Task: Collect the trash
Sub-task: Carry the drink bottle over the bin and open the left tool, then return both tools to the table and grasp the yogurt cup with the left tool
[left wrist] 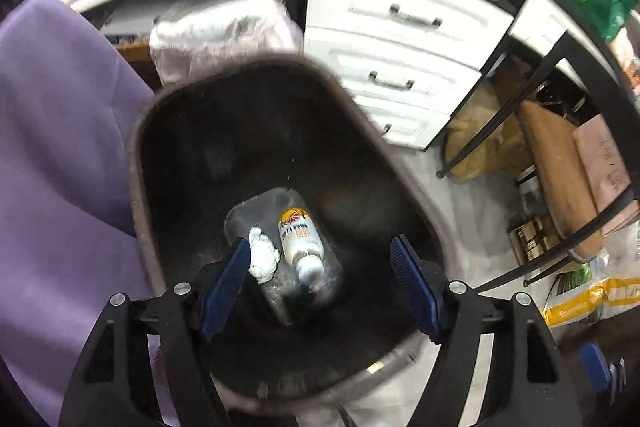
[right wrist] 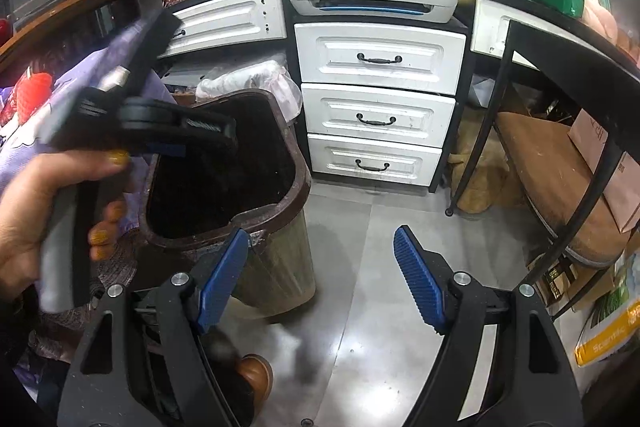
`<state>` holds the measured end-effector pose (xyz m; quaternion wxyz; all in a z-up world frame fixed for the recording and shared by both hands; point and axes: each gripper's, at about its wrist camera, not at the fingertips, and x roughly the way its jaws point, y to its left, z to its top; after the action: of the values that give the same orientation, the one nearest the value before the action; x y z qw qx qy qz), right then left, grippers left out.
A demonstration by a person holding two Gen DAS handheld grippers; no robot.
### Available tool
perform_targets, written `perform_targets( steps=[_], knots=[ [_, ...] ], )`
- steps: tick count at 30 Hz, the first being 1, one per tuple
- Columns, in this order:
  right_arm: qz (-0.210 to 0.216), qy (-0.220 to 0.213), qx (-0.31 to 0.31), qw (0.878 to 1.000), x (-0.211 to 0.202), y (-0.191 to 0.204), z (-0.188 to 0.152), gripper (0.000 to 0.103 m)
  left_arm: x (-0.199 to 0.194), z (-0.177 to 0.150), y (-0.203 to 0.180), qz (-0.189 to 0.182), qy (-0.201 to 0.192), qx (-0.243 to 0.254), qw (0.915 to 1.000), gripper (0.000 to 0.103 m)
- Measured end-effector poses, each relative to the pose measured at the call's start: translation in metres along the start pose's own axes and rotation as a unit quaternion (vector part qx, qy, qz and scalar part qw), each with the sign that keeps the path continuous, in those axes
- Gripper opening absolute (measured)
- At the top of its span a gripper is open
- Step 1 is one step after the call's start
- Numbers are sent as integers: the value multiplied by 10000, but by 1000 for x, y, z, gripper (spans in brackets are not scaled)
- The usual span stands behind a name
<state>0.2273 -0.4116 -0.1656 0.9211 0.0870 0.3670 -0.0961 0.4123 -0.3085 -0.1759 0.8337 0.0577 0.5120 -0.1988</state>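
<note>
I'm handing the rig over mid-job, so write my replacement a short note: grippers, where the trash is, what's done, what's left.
Left hand-held gripper: open, empty, pointing down into the bin.
Right hand-held gripper: open, empty, over the floor beside the bin.
Trash: a white bottle and a crumpled white wad lie at the bottom of the bin; nothing sits between the left jaws.
Done: those two pieces are binned.
Left: no other loose trash shows on the bare floor in the right wrist view; look around before the next pick. A second, bag-lined bin stands behind this one.
</note>
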Motion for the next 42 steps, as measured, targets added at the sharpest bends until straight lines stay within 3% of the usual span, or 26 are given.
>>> perform_targets(
  steps=[7,13,20,27,36,42],
  knots=[
    [69,-168,-157,9997,-13,14,9,76,-108,-27,1,-131,-1094,200,9937,80],
    [294,-335,-419,9981,-29,41,19,79,-180,-61,8,-139,-1691,461,9844,88],
    [695,-467,-820,9931,-51,87,28,81,-230,-89,39,-75,-1927,432,9803,91],
    [1318,-513,-1298,9814,-71,146,41,82,-272,-109,87,284,-2104,318,9767,94],
    [2046,-501,-1781,9612,-87,222,51,83,-303,-145,178,936,-1927,-140,9767,94],
    [2208,-528,-2055,9520,-92,258,54,83,-327,-165,252,1421,-1961,-779,9671,94]
  ],
)
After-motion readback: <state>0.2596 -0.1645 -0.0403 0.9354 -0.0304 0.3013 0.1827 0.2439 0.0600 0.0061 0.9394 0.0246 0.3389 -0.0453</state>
